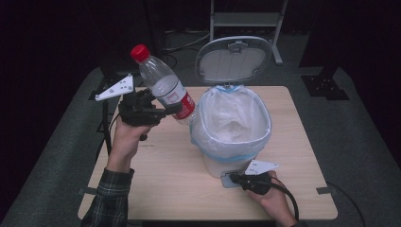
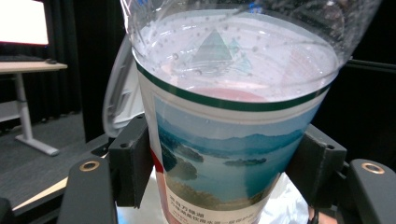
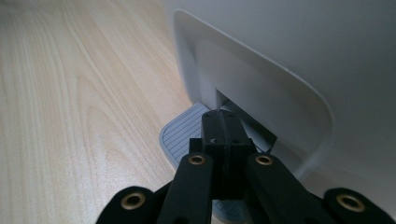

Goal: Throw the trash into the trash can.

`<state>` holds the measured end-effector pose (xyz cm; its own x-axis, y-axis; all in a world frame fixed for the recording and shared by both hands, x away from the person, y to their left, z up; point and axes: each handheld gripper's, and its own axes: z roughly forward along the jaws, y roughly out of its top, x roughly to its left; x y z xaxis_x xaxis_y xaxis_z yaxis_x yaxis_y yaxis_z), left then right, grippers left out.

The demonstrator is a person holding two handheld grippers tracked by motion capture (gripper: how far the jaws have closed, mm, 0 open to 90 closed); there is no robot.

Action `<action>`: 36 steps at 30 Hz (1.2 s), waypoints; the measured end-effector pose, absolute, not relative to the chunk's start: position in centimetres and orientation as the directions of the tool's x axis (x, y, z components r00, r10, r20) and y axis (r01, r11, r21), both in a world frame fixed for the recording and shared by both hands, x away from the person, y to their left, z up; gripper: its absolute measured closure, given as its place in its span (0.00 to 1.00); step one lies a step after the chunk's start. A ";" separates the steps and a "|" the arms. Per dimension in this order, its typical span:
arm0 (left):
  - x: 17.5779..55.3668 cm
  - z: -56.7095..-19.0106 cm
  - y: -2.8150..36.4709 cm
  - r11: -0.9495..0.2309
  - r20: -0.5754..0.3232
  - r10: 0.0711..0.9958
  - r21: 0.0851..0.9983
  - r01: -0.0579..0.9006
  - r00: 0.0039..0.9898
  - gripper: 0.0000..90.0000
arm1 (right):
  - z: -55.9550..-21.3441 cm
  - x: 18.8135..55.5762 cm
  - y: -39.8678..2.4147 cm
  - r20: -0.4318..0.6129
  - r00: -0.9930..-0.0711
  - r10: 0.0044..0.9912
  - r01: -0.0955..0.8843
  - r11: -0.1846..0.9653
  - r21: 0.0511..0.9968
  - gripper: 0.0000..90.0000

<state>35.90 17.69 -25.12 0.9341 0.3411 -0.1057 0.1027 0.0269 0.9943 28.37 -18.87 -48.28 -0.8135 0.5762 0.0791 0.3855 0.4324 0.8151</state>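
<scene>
A clear plastic bottle (image 1: pixel 163 85) with a red cap and a red-and-blue label hangs tilted over the table's left half, cap up and to the left. My left gripper (image 1: pixel 177 109) is shut on its lower body, beside the bin. In the left gripper view the two black pads clamp the labelled bottle (image 2: pixel 224 154) from both sides. A white pedal bin (image 1: pixel 213 163) lined with a white bag stands mid-table, its lid (image 1: pixel 234 59) raised at the back. My right gripper (image 1: pixel 234 178) is shut, its tips resting on the bin's grey pedal (image 3: pixel 180 133) at the front.
The wooden table (image 1: pixel 165 179) has bare room left and right of the bin. A black tripod (image 1: pixel 106 123) stands off its left edge. A metal frame (image 1: pixel 246 19) sits on the floor behind. A desk (image 2: pixel 28 67) stands far off.
</scene>
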 end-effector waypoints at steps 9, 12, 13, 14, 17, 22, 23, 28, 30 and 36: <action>36.4 -24.5 15.2 0.039 -0.101 0.305 0.995 0.094 0.947 0.35 | -48.3 28.4 -18.9 0.078 -0.814 0.576 0.385 0.433 0.815 1.00; 36.7 -24.6 14.4 0.037 -0.102 0.294 0.995 0.095 0.950 0.35 | -48.3 28.4 -18.9 0.079 -0.814 0.576 0.385 0.432 0.815 1.00; 36.7 -24.7 14.1 0.038 -0.106 0.290 0.994 0.099 0.951 0.35 | -48.3 28.4 -18.9 0.079 -0.814 0.576 0.385 0.433 0.815 1.00; 36.8 -24.9 13.8 0.037 -0.107 0.286 0.994 0.100 0.952 0.35 | -48.3 28.4 -18.9 0.079 -0.814 0.576 0.385 0.433 0.815 1.00; 37.1 -25.4 13.1 0.029 -0.107 0.280 0.994 0.103 0.954 0.35 | -48.3 28.4 -18.9 0.079 -0.814 0.576 0.385 0.433 0.815 1.00; 37.4 -25.9 11.9 0.016 -0.106 0.274 0.994 0.106 0.956 0.35 | -48.3 28.4 -18.9 0.080 -0.814 0.575 0.386 0.433 0.814 1.00; 37.5 -26.0 11.7 0.012 -0.111 0.272 0.994 0.111 0.956 0.35 | -48.3 28.4 -18.9 0.080 -0.814 0.575 0.386 0.433 0.815 1.00; 37.7 -26.9 10.7 -0.007 -0.113 0.265 0.993 0.119 0.958 0.34 | -48.3 28.4 -18.9 0.078 -0.814 0.575 0.386 0.435 0.814 1.00; 37.9 -27.2 10.4 -0.012 -0.122 0.261 0.991 0.130 0.958 0.34 | -48.3 28.4 -18.9 0.078 -0.814 0.576 0.385 0.434 0.814 1.00; 38.2 -28.1 10.0 -0.017 -0.144 0.264 0.988 0.154 0.954 0.33 | -48.3 28.4 -18.9 0.079 -0.814 0.576 0.386 0.434 0.814 1.00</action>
<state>38.18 9.97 -28.10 0.9536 0.2645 -0.1439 0.1538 -0.0172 0.9879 28.37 -18.90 -48.27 -0.8136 0.5760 0.0792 0.3865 0.4341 0.8137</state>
